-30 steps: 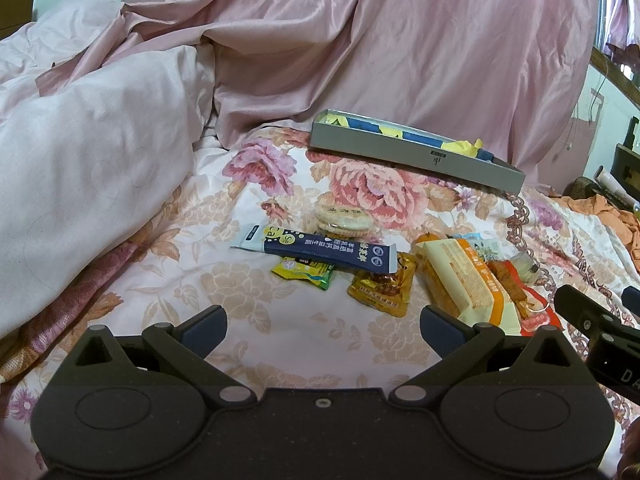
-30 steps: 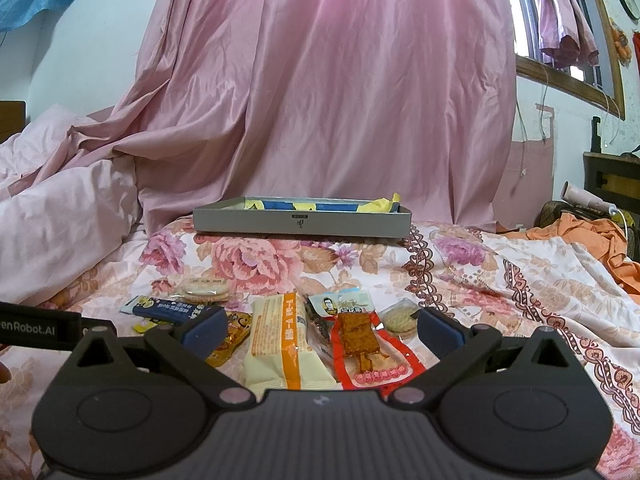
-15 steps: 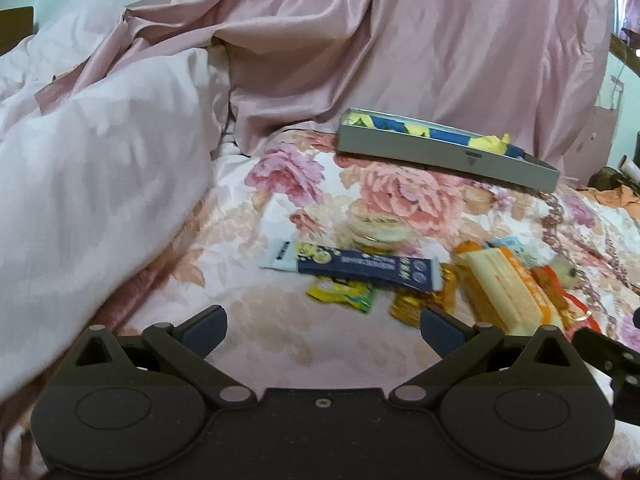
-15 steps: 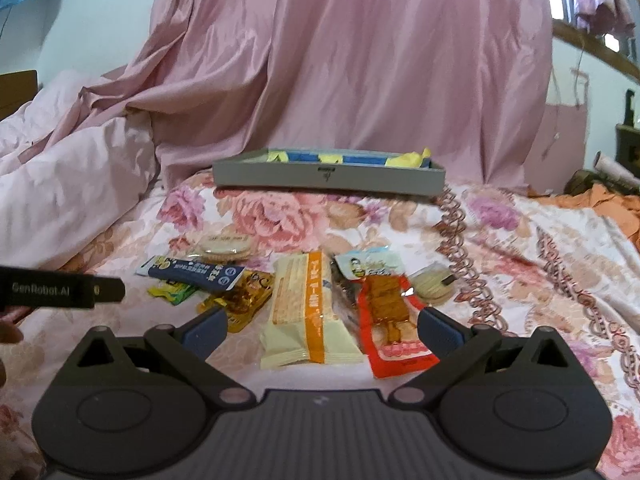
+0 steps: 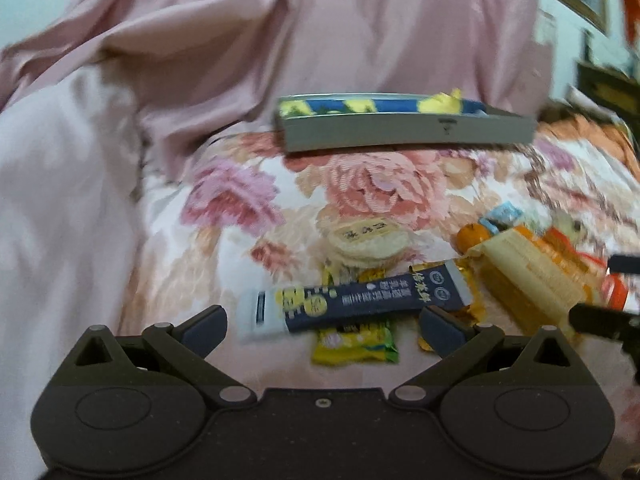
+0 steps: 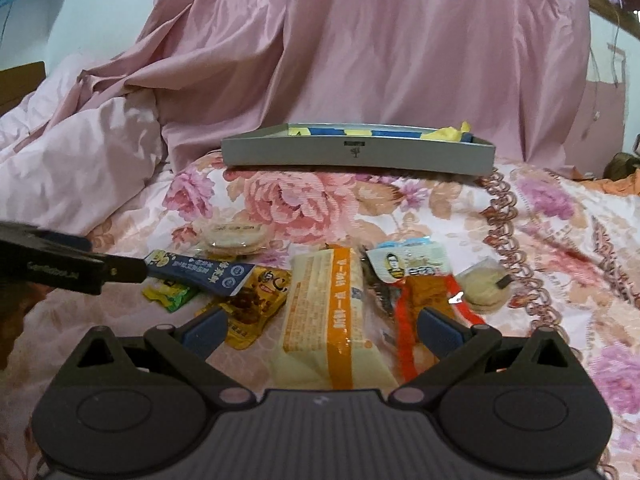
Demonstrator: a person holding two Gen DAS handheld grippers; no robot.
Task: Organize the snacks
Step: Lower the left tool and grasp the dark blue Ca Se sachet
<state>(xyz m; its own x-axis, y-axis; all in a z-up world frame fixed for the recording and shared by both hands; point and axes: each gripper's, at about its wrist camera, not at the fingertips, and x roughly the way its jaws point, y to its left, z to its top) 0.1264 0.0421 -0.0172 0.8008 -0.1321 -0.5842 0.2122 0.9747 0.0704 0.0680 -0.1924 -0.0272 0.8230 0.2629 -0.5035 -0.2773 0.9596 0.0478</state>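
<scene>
Several snack packets lie on the floral bedspread. A dark blue stick pack [image 5: 356,300] lies just beyond my open left gripper [image 5: 323,326], over a yellow-green packet [image 5: 352,344]. A round rice cake [image 5: 366,240] sits behind it. My open right gripper [image 6: 322,326] hovers over a long cream and orange biscuit pack [image 6: 330,316], with a gold packet [image 6: 256,300] to its left and a red jerky packet [image 6: 424,300] to its right. A grey tray [image 6: 356,154] with blue and yellow items stands at the back; it also shows in the left wrist view [image 5: 408,130].
A pink quilt [image 6: 72,160] is piled at the left and pink fabric [image 6: 360,40] hangs behind the tray. A small clear-wrapped round cake [image 6: 486,284] lies at the right of the snacks. The left gripper's finger [image 6: 72,266] reaches in from the left in the right wrist view.
Both grippers have moved forward and lower toward the snacks. The left gripper has closed in on the blue stick pack; the right now hovers over the biscuit pack. Both stay open.
</scene>
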